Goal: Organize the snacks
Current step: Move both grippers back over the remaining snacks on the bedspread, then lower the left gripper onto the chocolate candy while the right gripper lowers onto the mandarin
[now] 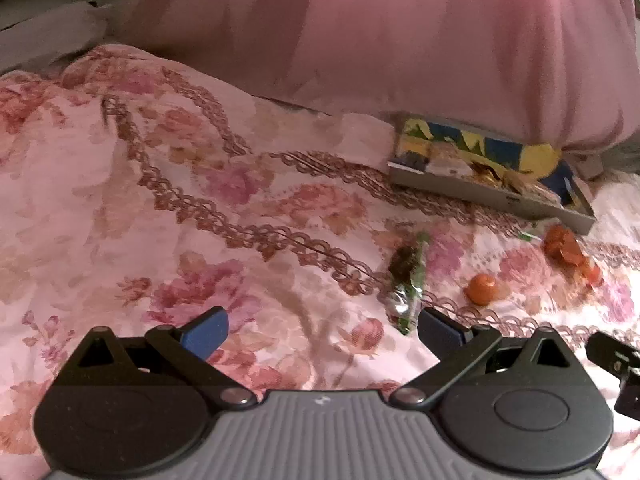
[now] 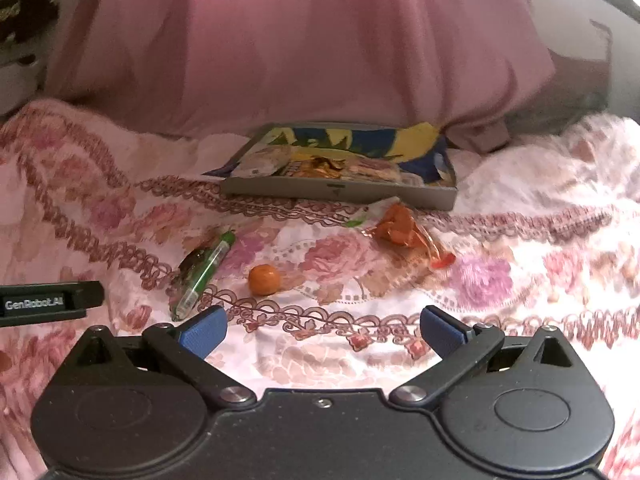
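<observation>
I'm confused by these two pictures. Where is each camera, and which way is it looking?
Left wrist view: sits on the left gripper, looking forward over the floral bedspread; its open blue fingers show, and a bit of the other gripper at the right edge.
Right wrist view: sits on the right gripper, facing the grey snack tray; its open fingers show.
Both see the tray, green-wrapped snack, round orange candy, orange wrapper and pink pillow.

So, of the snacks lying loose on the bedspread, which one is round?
The small orange ball-shaped snack. The green-striped clear packet to its left is long and narrow, and the crumpled orange wrapper near the grey tray is irregular.
</observation>
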Demonstrator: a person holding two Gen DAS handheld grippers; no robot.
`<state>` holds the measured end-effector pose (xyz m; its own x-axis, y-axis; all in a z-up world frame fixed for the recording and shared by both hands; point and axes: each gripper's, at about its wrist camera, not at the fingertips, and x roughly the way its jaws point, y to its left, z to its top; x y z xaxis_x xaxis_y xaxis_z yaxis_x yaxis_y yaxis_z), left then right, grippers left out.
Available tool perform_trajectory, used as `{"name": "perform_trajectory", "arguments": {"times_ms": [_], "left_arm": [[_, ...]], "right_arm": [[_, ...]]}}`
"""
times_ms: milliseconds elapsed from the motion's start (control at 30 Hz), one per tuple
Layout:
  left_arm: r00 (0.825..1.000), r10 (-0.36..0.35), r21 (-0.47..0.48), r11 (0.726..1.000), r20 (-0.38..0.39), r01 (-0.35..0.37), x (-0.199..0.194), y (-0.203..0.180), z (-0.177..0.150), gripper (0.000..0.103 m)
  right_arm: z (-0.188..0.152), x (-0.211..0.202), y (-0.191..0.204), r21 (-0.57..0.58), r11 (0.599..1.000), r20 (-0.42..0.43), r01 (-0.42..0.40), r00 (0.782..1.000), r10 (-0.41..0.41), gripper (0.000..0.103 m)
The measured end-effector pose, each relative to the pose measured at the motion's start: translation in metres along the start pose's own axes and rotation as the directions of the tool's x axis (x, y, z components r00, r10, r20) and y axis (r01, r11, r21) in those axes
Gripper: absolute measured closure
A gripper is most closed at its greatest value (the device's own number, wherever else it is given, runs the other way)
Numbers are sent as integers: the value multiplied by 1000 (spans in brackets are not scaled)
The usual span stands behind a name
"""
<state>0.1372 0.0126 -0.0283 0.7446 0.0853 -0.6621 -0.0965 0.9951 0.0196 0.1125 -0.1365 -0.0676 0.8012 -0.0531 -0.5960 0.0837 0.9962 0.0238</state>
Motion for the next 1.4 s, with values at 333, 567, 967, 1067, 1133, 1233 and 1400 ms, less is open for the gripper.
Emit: {"name": "perform_trajectory", "arguments": {"times_ms": [333,567,967,1067,1133,1233,1400], "left_arm": [[988,-72,-37,997,-133,68,30,7,4,0],[961,-154,-34,988,-230,150,61,9,10,0],[947,-252,200,936,-199,291,97,-26,35,0],[944,-262,191,935,-200,299,113,-26,43,0],[939,-276,172,934,-203,312,122,-23,46,0],[934,-296,134,936,-202,326,133,-18,50,0],[919,-351,81,926,-180,369,143,-11,52,1]], "right_arm": [[13,15,18,-245,968,-38,-59,998,51,1],[12,33,15,-391,918,-34,-57,998,48,1],[3,74,0,-343,937,-1,-65,998,69,1],[3,84,0,-333,940,-11,-80,997,81,1],[5,90,1,-317,943,-4,-102,994,106,3],[9,98,3,-286,949,16,-137,989,147,8],[13,114,14,-267,947,-1,-179,983,185,15]]}}
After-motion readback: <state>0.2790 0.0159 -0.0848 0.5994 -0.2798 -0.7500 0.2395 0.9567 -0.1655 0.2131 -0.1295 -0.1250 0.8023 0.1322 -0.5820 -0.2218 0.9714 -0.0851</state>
